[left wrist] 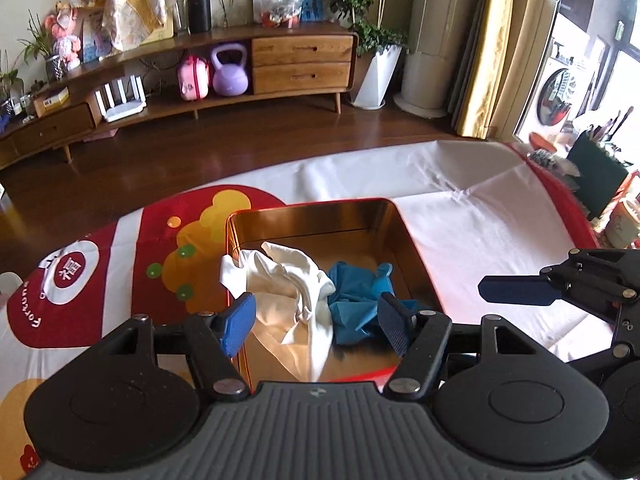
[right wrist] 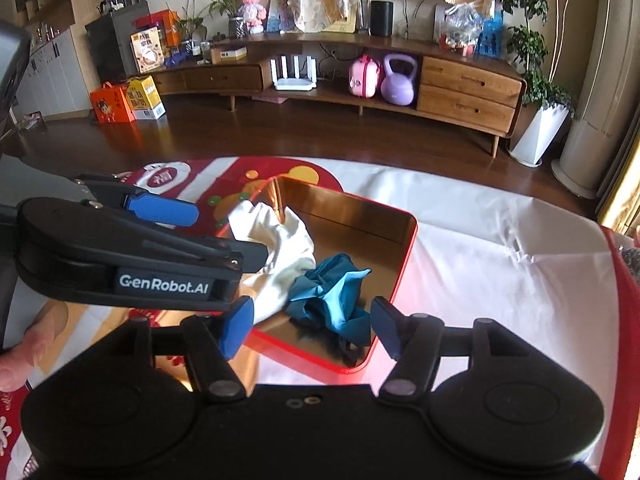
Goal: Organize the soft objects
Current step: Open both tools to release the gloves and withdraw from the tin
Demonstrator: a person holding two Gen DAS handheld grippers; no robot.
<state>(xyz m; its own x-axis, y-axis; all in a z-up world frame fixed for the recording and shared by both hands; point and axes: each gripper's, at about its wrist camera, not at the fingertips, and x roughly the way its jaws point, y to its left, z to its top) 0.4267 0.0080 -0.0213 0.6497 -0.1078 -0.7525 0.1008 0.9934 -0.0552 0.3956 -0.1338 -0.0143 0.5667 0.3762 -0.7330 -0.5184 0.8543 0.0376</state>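
A red tin box with a gold inside (left wrist: 312, 216) (right wrist: 404, 256) stands open on the table. In it lie a crumpled white cloth (left wrist: 288, 292) (right wrist: 280, 248), draped over the left rim, and a crumpled blue cloth (left wrist: 356, 300) (right wrist: 332, 296) beside it. My left gripper (left wrist: 316, 322) is open and empty just above the near side of the box, its fingers on either side of both cloths. My right gripper (right wrist: 310, 326) is open and empty above the box's near corner, over the blue cloth. The right gripper also shows at the right edge of the left wrist view (left wrist: 516, 290).
The table carries a white and red printed cloth (left wrist: 460, 232) (right wrist: 500, 264). Beyond it are a dark wood floor and a long wooden sideboard (left wrist: 280, 64) (right wrist: 440, 80) with a purple kettlebell (right wrist: 398, 80). Clutter (left wrist: 596, 176) stands at the table's right edge.
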